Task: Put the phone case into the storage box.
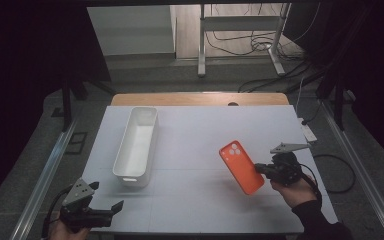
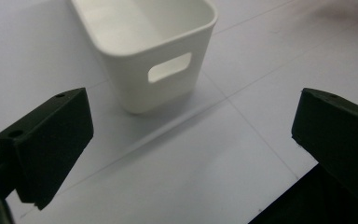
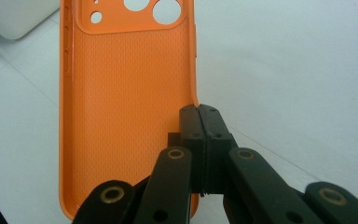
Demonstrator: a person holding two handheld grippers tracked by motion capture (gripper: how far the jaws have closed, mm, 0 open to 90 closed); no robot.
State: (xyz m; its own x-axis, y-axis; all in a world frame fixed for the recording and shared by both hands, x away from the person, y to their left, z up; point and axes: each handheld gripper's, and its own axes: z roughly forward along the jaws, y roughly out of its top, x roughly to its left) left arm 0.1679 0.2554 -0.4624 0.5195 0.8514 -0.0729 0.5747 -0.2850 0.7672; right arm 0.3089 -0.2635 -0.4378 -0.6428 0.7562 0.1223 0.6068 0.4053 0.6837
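A white table top (image 1: 195,150) is sitting in a dim room, cables trailing over the grey floor beyond it, and on its left side a long white plastic bin (image 1: 136,145) is standing with its cut-out handle facing the left gripper (image 1: 111,208), whose jaws are gaping wide over bare table near the front edge. Over on the right, the right gripper (image 1: 261,169) is pinching the side rim of an orange soft-plastic phone case (image 1: 241,166), jaws squeezed tight on that thin edge, and the case is hanging tilted above the table, camera holes pointing away from the person

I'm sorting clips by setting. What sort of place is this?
Probably a lab or workshop recording bay: a white table flanked by dark curtains, loose cables on the floor behind, and only test items out, a white bin and an orange phone case.
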